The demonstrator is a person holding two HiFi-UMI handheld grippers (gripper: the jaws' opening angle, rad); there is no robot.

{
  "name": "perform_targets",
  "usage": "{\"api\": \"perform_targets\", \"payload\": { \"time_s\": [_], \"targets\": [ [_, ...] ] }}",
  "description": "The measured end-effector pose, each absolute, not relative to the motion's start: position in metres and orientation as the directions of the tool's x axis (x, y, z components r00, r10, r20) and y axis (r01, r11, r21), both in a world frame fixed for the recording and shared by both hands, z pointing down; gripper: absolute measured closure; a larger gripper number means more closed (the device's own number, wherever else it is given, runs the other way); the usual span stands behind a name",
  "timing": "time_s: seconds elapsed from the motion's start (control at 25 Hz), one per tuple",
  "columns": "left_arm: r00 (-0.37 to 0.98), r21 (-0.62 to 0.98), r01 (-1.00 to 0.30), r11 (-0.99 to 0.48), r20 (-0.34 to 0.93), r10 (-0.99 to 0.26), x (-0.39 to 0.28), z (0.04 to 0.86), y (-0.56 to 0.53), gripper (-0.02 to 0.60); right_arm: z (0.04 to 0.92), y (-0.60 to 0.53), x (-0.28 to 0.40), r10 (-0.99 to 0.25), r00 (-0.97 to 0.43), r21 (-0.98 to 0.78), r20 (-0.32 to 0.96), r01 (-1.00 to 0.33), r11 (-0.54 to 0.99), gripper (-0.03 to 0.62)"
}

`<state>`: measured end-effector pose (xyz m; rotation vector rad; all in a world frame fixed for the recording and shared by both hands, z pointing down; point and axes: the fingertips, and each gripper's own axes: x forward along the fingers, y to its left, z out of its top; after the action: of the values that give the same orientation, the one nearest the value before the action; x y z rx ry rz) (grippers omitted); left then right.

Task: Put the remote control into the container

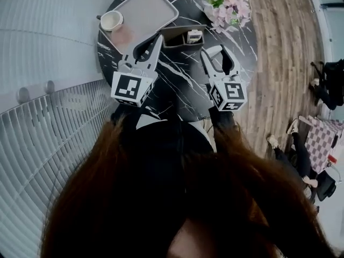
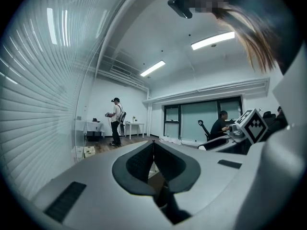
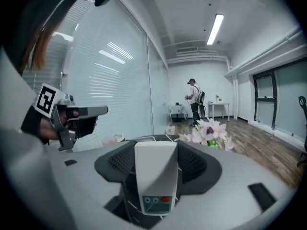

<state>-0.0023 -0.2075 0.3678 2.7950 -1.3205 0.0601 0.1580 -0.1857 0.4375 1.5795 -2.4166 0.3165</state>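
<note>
In the right gripper view a white remote control with two blue buttons and an orange one stands between the dark pads, and my right gripper is shut on it. The head view has this gripper over the black marble table, with the remote's white end at its tips. A dark open container sits just beyond, between the two grippers, with a small white item inside. My left gripper is shut and holds nothing; its tips meet and point out into the room.
A grey tray with a white cup lies at the table's far left. Pink flowers stand at the far right. Glass walls with blinds run along the left. A person stands far off in the room.
</note>
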Motion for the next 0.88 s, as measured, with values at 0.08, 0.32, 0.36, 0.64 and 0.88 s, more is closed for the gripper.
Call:
{"api": "perform_targets", "payload": {
  "time_s": [0.08,0.32,0.36,0.64,0.88],
  "targets": [
    [0.605,0.025,-0.796,-0.605,0.047,-0.795,-0.014,0.363,-0.207,0.572,0.413,-0.196,0.143,-0.879,-0.414,-0.014,0.236,-0.906,0.423,0.329],
    [0.528,0.007,-0.849,-0.528,0.017,-0.849,-0.049,0.347,-0.208,0.572,0.37,-0.22,0.102,-0.885,-0.461,0.003,0.068,-0.887,0.462,0.329],
    [0.515,0.004,-0.857,-0.515,0.015,-0.857,-0.055,0.346,-0.208,0.572,0.367,-0.224,0.097,-0.884,-0.465,-0.009,0.051,-0.885,0.465,0.329],
    [0.446,-0.002,-0.895,-0.446,0.032,-0.895,-0.091,0.351,-0.202,0.572,0.383,-0.251,0.076,-0.896,-0.445,-0.172,0.015,-0.884,0.436,0.329],
    [0.409,0.007,-0.912,-0.41,0.045,-0.911,-0.109,0.361,-0.201,0.572,0.425,-0.255,0.072,-0.908,-0.411,-0.215,0.085,-0.897,0.386,0.329]
  ]
}}
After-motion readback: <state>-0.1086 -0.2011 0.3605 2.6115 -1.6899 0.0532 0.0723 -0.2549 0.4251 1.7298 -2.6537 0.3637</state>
